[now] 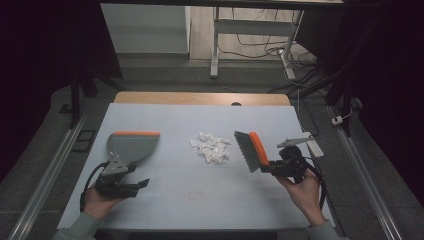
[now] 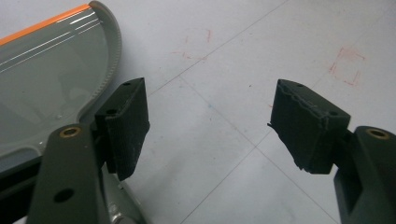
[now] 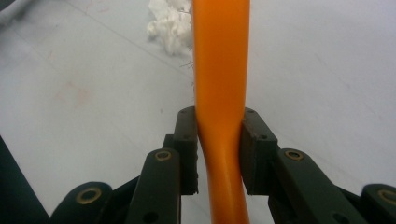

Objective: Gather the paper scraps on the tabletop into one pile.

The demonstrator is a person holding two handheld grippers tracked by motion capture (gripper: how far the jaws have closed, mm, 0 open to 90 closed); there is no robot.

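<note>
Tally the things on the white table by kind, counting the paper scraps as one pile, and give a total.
Dustpan: 1
Brush: 1
Pile of white paper scraps: 1
Handheld grippers: 2, left gripper and right gripper
Total: 5

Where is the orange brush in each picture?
High view: the brush sits right of centre, its handle clamped in the right gripper, beside the paper scraps.
Left gripper view: not in it; the orange there is the dustpan edge.
Right gripper view: its orange handle runs up the middle, pinched between the jaws.
Shared landmark: the paper scraps, top centre in the right gripper view.
</note>
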